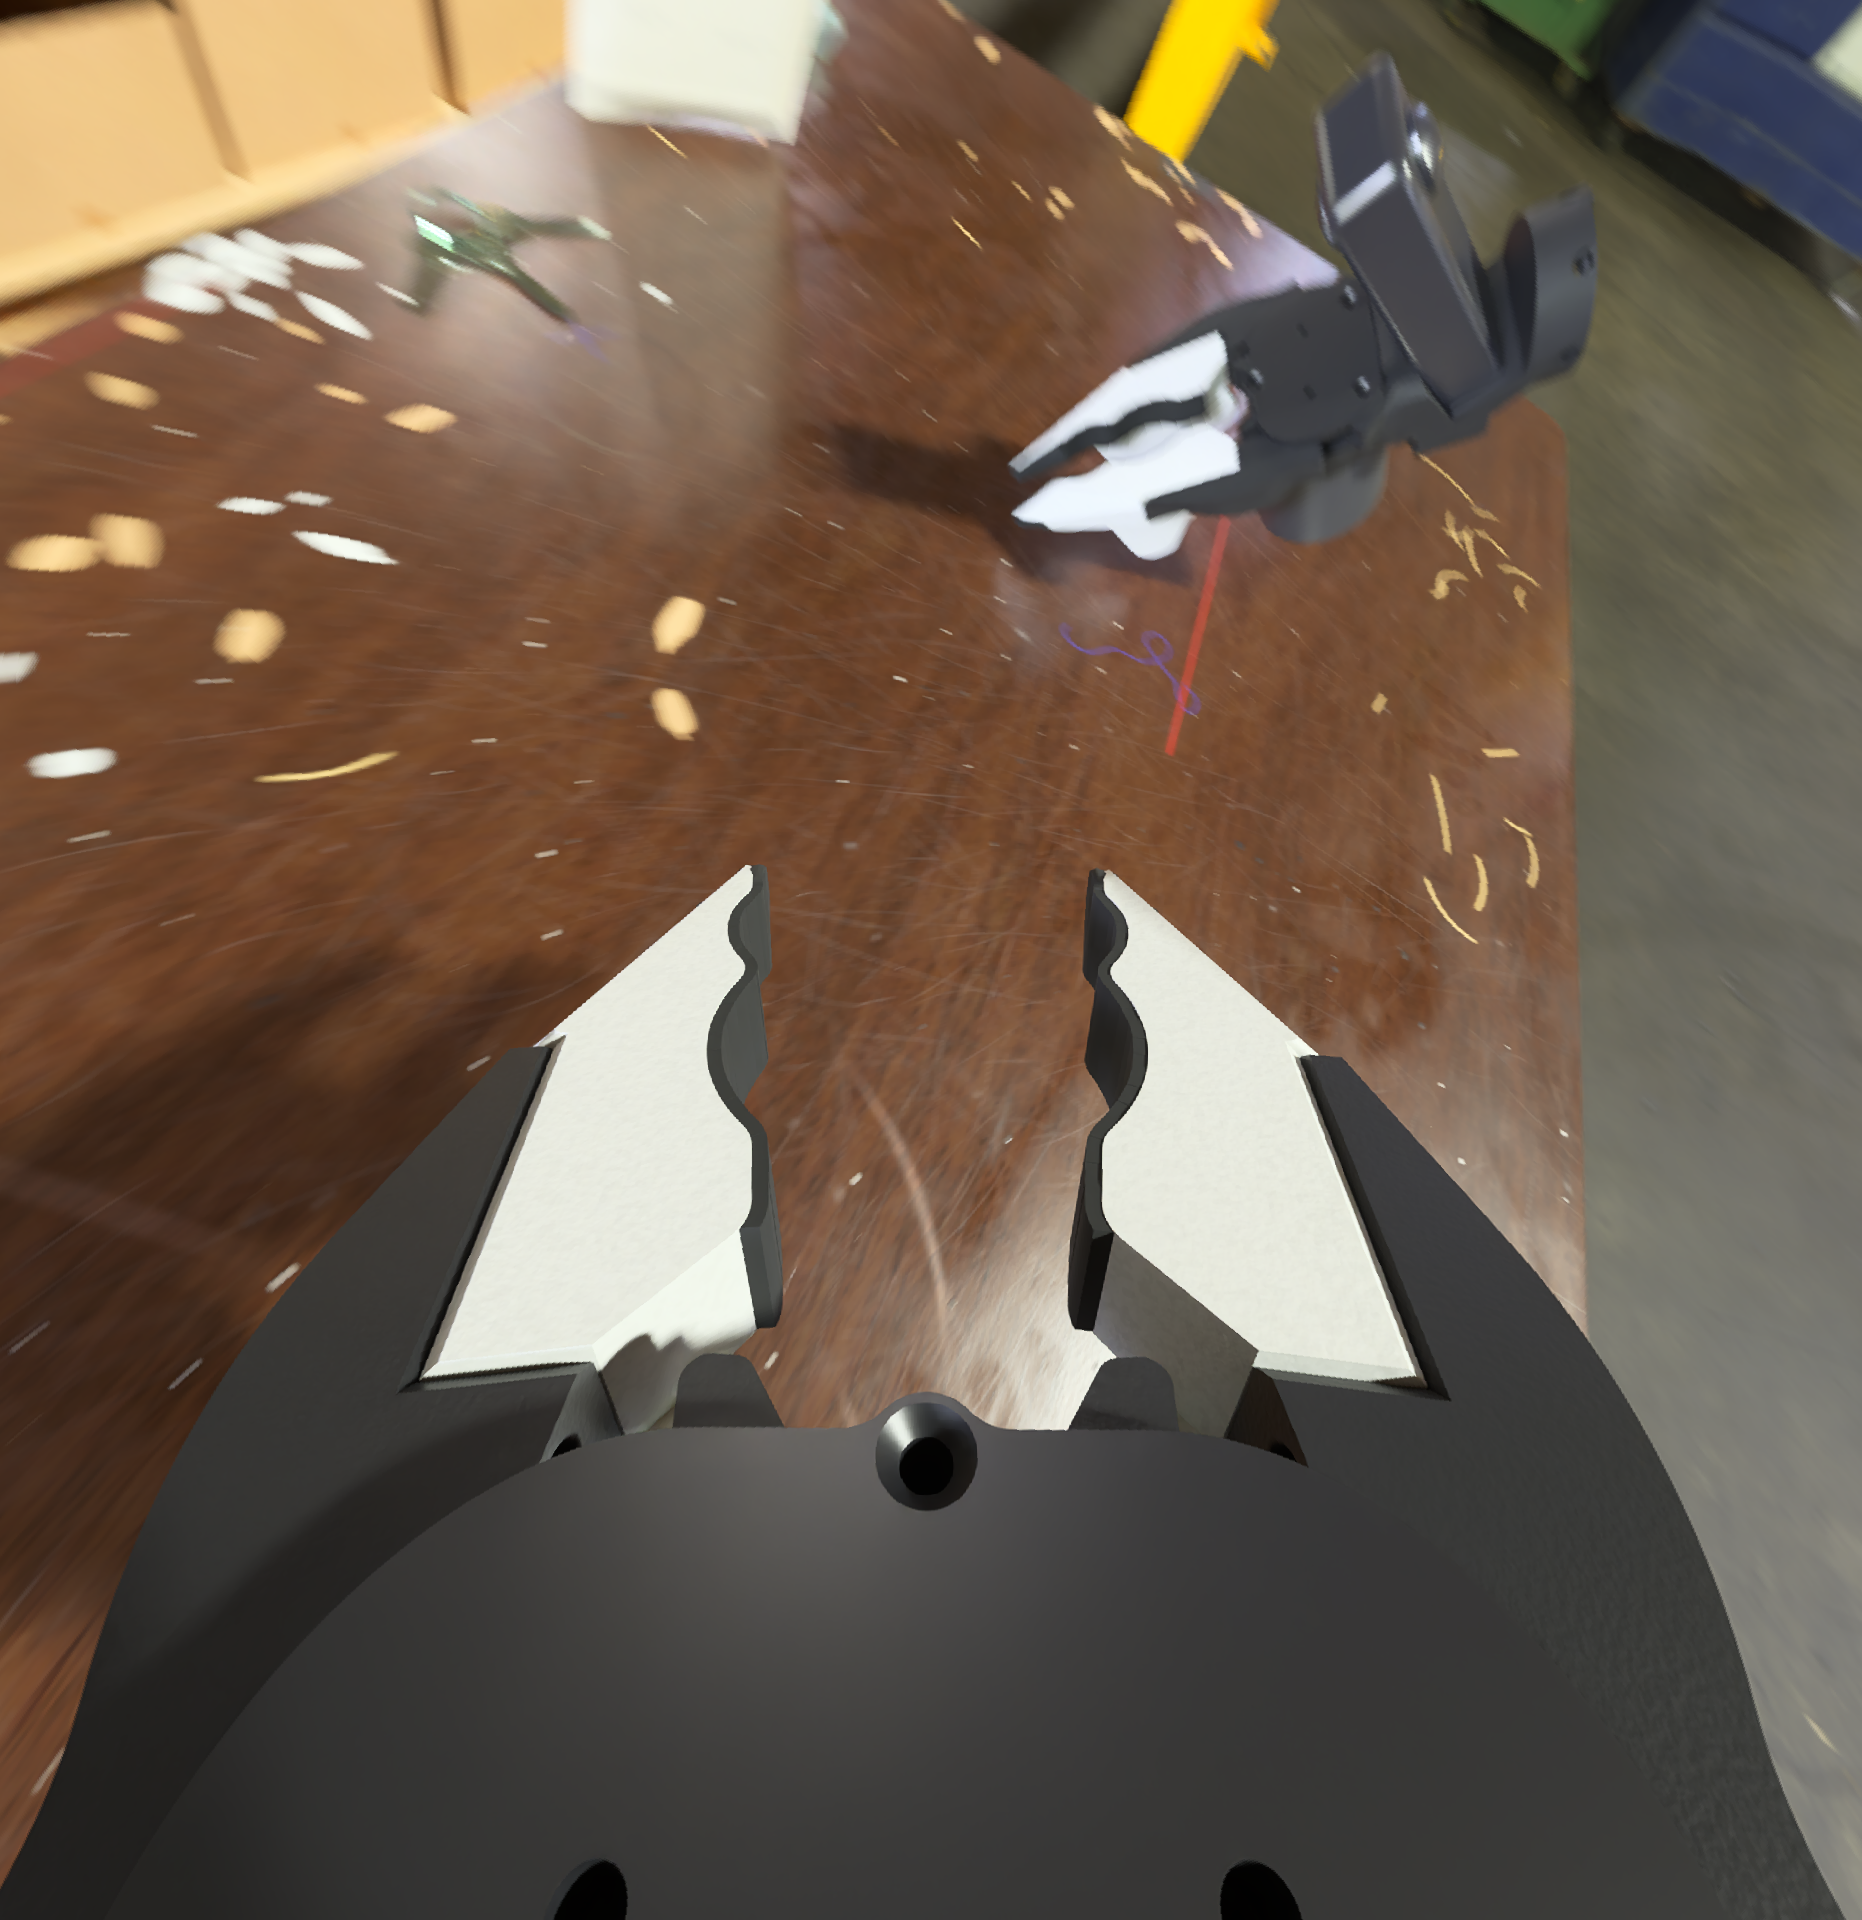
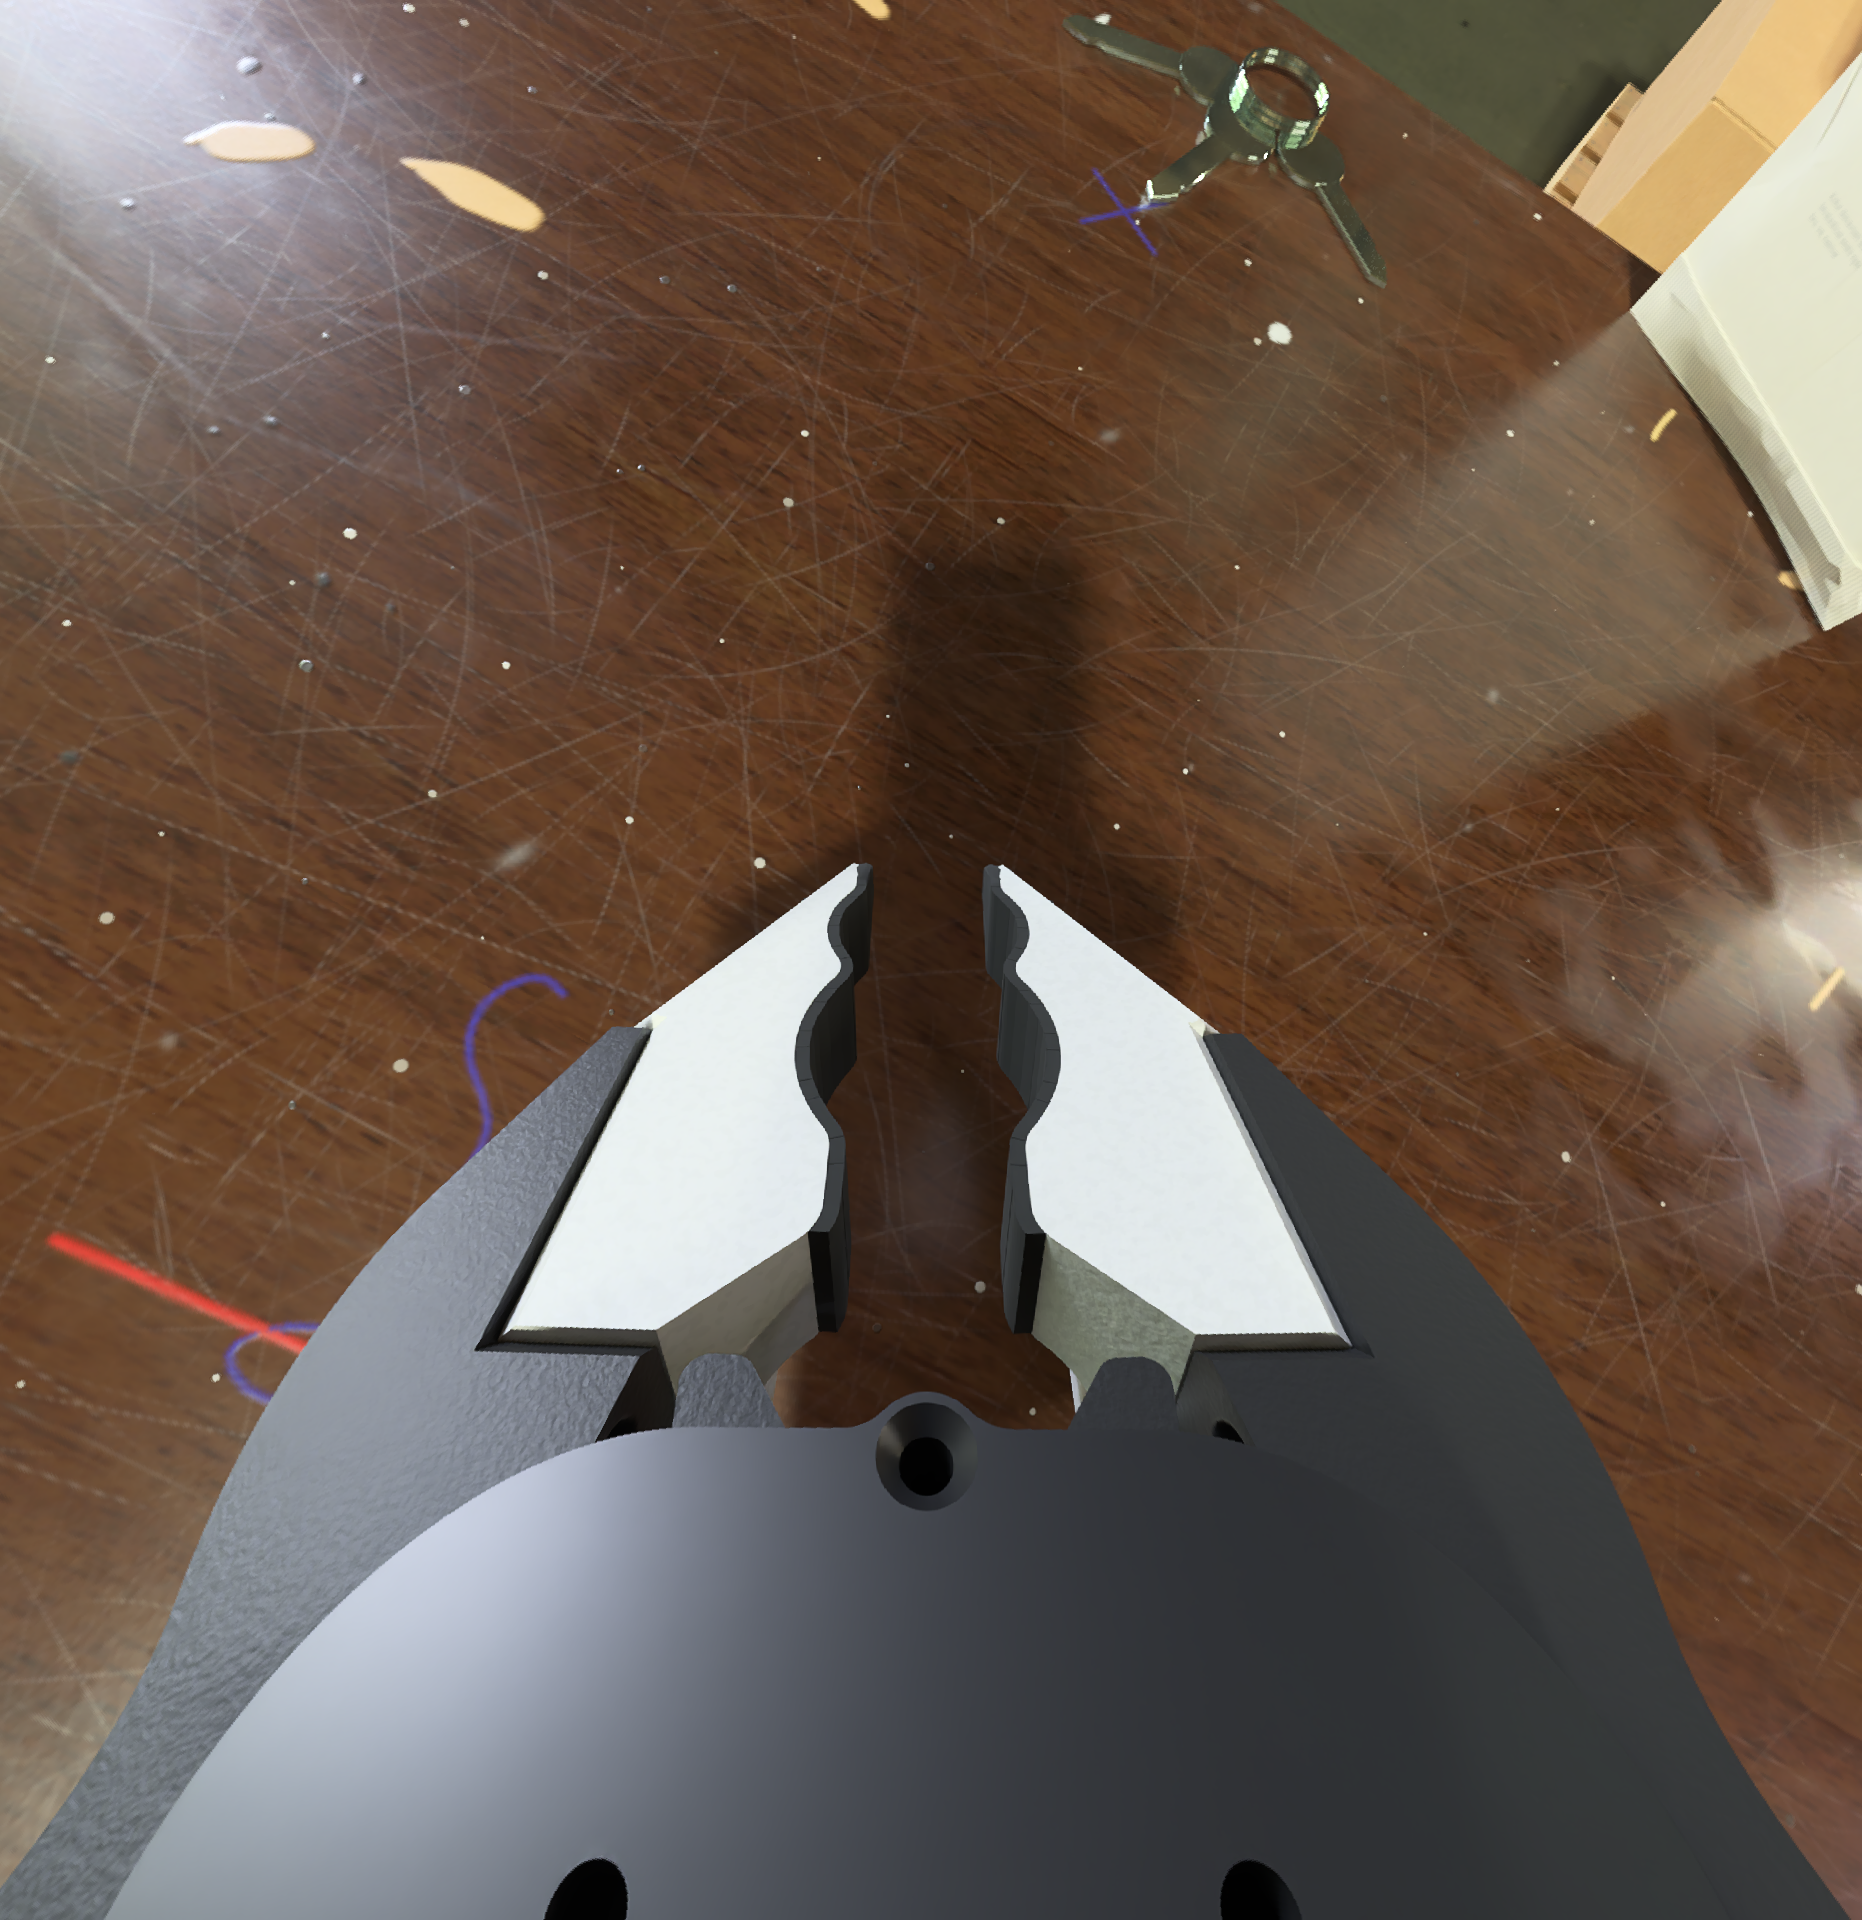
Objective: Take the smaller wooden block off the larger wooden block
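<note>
Neither wooden block appears in either view; we cannot place them. Our left gripper (image 1: 927, 883) hangs released above bare worktop (image 1: 698, 727), jaws wide, presumably searching. Our right gripper (image 2: 927, 873) is narrowly parted, grasping nothing, over mid-worktop. Keys (image 2: 1249, 135) and a white box (image 2: 1800, 364) lie toward one far corner, well apart from both.

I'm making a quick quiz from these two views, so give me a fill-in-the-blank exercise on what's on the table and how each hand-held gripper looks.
1. Both the left hand-held gripper and the right hand-held gripper hold ____.
2. The bunch of keys lies on the brown ____.
3. The jaws set wider apart belong to the ____ one.

Missing words: nothing; table; left
</note>
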`<state>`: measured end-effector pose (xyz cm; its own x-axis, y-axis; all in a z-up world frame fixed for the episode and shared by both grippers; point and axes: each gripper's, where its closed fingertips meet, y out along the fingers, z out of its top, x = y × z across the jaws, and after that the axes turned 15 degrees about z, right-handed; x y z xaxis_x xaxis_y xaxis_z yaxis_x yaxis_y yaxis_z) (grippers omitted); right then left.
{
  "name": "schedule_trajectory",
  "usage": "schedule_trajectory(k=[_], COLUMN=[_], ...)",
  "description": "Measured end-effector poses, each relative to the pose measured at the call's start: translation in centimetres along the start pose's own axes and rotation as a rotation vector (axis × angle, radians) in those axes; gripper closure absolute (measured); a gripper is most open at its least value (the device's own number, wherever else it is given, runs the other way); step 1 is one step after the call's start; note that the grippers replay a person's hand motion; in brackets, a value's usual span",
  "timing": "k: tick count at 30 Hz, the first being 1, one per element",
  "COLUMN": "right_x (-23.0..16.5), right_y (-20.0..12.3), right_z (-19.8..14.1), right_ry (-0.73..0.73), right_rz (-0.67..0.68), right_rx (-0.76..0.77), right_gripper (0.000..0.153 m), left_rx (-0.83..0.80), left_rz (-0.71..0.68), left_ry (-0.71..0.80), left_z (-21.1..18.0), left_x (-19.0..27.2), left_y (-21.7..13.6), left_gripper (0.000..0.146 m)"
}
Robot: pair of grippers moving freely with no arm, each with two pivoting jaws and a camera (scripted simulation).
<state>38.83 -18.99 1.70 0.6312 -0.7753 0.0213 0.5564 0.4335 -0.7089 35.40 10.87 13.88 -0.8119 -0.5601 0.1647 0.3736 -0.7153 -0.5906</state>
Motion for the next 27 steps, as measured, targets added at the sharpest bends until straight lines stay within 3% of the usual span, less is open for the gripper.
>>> schedule_trajectory(k=[3, 7, 10, 12, 17, 23, 27], right_x=[-0.1, -0.2, -0.2, -0.2, -0.1, -0.3, -0.6], right_y=[0.0, 0.1, 0.2, 0.2, 0.3, 0.4, 0.5], right_z=[0.0, -0.1, -0.1, -0.2, -0.3, -0.4, -0.4], right_ry=[0.003, 0.009, 0.027, 0.041, 0.066, 0.08, 0.069], right_rz=[0.011, 0.029, 0.05, 0.064, 0.084, 0.121, 0.139], right_rx=[0.0, -0.002, -0.004, -0.006, -0.008, -0.01, -0.011], right_gripper=[0.131, 0.132, 0.132, 0.131, 0.13, 0.13, 0.13], left_rx=[0.079, 0.091, -0.083, -0.253, -0.56, -0.856, -0.883], left_rz=[0.19, 0.529, 0.75, 0.818, 0.81, 0.727, 0.671], left_ry=[-0.052, -0.188, -0.228, -0.23, -0.187, -0.033, -0.037], left_z=[0.4, -1.1, -5.1, -8.1, -12.1, -13.8, -14.1], left_x=[-4.9, -15.5, -24.4, -29.3, -36.2, -38.5, -39.0], left_y=[-5.3, -12.4, -15.2, -15.7, -13.7, -10.1, -8.7], left_gripper=[0.086, 0.088, 0.09, 0.091, 0.094, 0.089, 0.085])
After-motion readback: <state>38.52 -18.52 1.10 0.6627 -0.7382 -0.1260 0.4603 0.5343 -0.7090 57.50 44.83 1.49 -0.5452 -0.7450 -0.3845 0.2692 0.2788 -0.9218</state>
